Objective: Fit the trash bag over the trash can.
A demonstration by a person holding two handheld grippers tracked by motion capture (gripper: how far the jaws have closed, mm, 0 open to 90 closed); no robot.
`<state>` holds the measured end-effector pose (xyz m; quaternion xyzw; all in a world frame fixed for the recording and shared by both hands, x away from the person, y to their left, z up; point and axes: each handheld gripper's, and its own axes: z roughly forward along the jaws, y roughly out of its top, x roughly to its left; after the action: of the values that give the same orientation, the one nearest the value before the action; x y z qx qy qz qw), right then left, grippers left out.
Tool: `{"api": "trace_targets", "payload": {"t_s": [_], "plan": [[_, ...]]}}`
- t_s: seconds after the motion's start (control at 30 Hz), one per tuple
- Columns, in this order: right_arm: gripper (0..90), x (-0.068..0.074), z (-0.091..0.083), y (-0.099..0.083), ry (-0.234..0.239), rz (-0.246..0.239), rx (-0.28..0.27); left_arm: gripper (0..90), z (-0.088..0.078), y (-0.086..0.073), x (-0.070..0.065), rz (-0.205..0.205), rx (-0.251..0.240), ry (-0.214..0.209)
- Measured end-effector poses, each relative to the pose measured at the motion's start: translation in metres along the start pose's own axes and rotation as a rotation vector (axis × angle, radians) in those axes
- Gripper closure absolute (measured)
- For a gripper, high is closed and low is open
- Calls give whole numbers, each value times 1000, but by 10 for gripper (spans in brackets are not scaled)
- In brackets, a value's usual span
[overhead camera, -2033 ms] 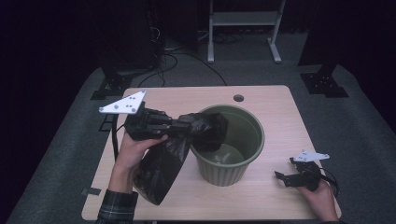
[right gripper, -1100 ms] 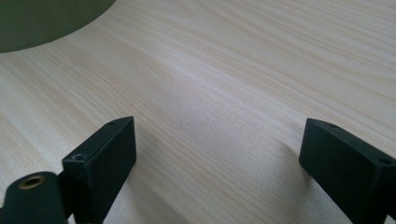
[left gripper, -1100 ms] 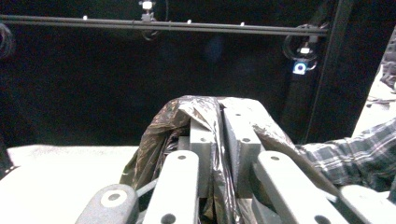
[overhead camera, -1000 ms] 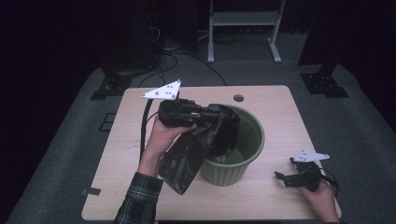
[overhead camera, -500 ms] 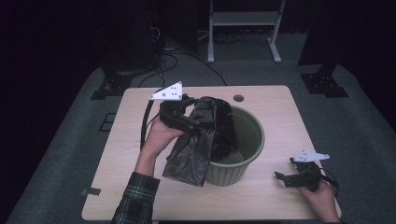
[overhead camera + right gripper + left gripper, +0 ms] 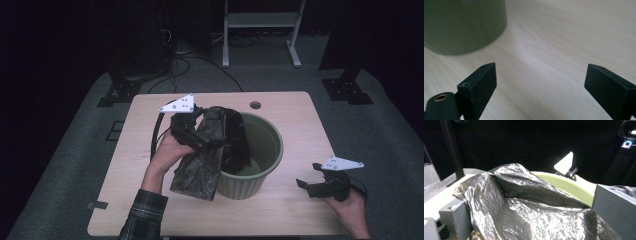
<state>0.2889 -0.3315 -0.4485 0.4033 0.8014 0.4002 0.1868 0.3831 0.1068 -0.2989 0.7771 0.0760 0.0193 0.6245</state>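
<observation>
The left gripper (image 6: pixel 200 134) has just been opening its jaws, which now stand wide apart with the black plastic bag (image 6: pixel 210 155) lying slack between them, and since two seconds ago it has carried that bag from the tabletop beside the green bin (image 6: pixel 260 175) up to the bin's near-left rim. The bag now drapes over that rim, its long axis running from the bin's mouth down the outer wall toward the wooden table (image 6: pixel 300 125). The right gripper (image 6: pixel 306 186) hovers wide open and empty over the table, right of the bin.
</observation>
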Motion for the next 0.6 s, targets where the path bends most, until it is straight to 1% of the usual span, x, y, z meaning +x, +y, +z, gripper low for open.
{"api": "trace_targets", "payload": {"t_s": [0.07, 0.13, 0.2, 0.23, 0.33, 0.37, 0.4, 0.47, 0.57, 0.6], "plan": [[95, 2, -10, 12, 17, 9, -44, 0, -1, 0, -1, 7, 1, -6], [95, 4, -17, 22, 37, 9, -73, 0, -1, 1, -2, 6, 0, -12], [96, 6, -24, 35, 45, 0, -96, 0, -1, 1, -2, 8, -2, -19], [96, 6, -27, 42, 53, -8, -114, 0, -1, 1, -3, 10, -1, -20], [97, 9, -36, 62, 85, -14, -156, 0, 0, 1, -3, 9, -5, -30], [98, 9, -39, 67, 93, -16, -167, 0, 1, 1, -4, 9, 1, -30], [100, 10, -43, 75, 115, -18, -185, 0, 1, 1, -4, 10, 0, -33], [125, 12, -49, 89, 140, -31, -221, 0, 2, 2, -4, 9, -1, -40], [138, 15, -52, 105, 186, -41, -257, 0, 5, 1, -4, 6, -4, -51], [170, 16, -52, 111, 202, -47, -262, 0, 6, 2, -5, 5, -1, -54]]}}
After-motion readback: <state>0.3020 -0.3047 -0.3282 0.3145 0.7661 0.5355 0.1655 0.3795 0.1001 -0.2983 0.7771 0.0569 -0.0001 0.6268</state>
